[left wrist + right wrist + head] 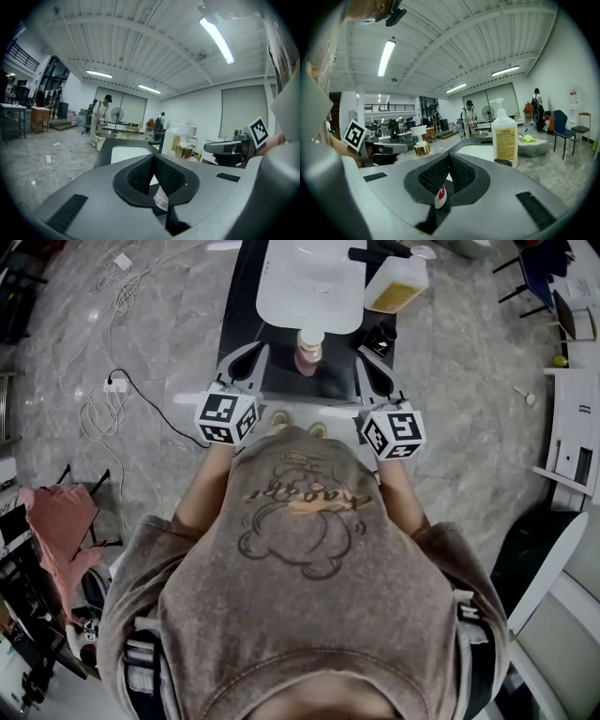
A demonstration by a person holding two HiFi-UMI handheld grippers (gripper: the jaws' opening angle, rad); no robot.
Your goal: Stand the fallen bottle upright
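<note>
- The bottle (307,352) sits cap uppermost at the desk (238,306) edge. It is between the left gripper (253,357) and the right gripper (368,360), beside both sets of jaws and within neither.
- Each gripper view shows its label low in the gap behind the pads.
- A white basin (281,296) lies ahead of the jaws.
- A pump bottle (505,138) of yellow liquid stands upright ahead-right of the right jaws.
- Left jaws: together, pad against pad.
- Right jaws: together, pad against pad.
</note>
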